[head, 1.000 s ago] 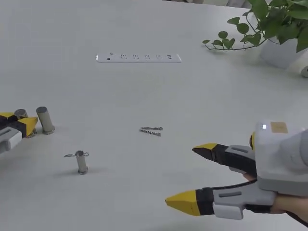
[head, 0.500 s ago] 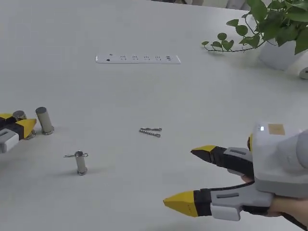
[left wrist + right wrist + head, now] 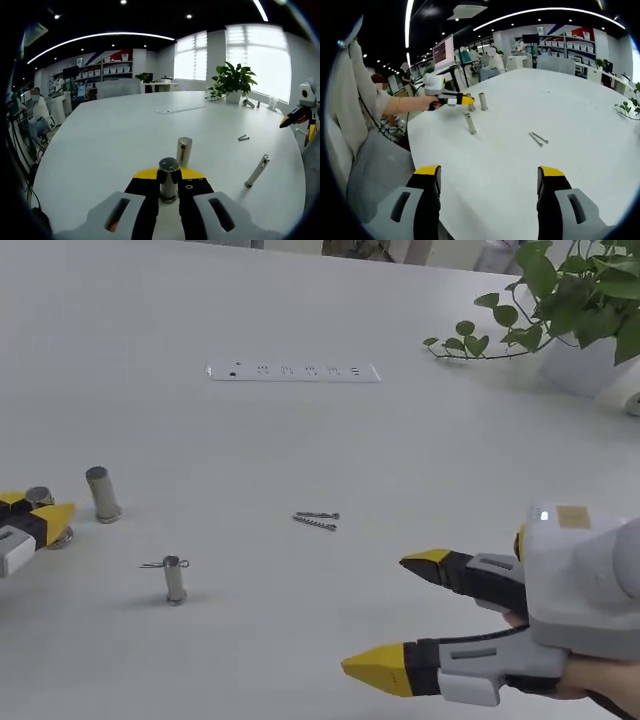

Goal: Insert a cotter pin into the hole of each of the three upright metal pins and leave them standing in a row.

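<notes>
The left gripper (image 3: 170, 175) has its jaws closed snug on an upright metal pin (image 3: 41, 497) at the left of the white table (image 3: 300, 440). A second pin (image 3: 101, 494) stands just beside it. A third pin (image 3: 175, 580), with a cotter pin (image 3: 158, 564) through its head, stands apart. Two loose cotter pins (image 3: 316, 520) lie mid-table, with bare tabletop all round. The right gripper (image 3: 400, 613) hangs wide open, holding nothing. Markings on the power strip (image 3: 293, 372) are too small to read.

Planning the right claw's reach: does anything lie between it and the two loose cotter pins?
Nothing visible does. Only bare white tabletop separates the open right claw from the two small silver metal cotter pins.
</notes>
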Demonstrator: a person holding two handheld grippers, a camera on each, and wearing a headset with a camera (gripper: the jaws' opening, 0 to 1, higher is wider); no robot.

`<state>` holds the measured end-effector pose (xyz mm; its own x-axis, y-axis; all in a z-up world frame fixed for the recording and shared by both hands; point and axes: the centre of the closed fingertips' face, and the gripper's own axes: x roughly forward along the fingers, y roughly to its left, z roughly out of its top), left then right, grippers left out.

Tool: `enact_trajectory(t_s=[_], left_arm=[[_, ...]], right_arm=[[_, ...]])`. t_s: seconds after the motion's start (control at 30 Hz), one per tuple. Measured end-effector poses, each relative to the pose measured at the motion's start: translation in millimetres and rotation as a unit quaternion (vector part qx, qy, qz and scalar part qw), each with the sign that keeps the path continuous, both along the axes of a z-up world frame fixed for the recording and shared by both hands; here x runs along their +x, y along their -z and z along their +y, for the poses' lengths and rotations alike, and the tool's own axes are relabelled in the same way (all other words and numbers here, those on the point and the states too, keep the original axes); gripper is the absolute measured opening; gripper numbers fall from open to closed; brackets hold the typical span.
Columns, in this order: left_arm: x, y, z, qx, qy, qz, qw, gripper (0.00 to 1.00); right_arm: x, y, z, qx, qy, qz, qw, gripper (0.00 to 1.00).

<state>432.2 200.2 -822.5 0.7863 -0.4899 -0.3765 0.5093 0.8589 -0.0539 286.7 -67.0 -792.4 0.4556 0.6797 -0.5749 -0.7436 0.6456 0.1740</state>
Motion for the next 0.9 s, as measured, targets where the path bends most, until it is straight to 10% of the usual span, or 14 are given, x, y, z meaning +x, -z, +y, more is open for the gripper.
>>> enact_trajectory(t_s=[0.9], left_arm=[[-81.9,6.2,-22.6,0.003,0.037,0.019,0.9991,0.11]], right_arm=[[-16.7,0.0,5.7,-0.01,-0.022,-0.008,0.9997,0.8]])
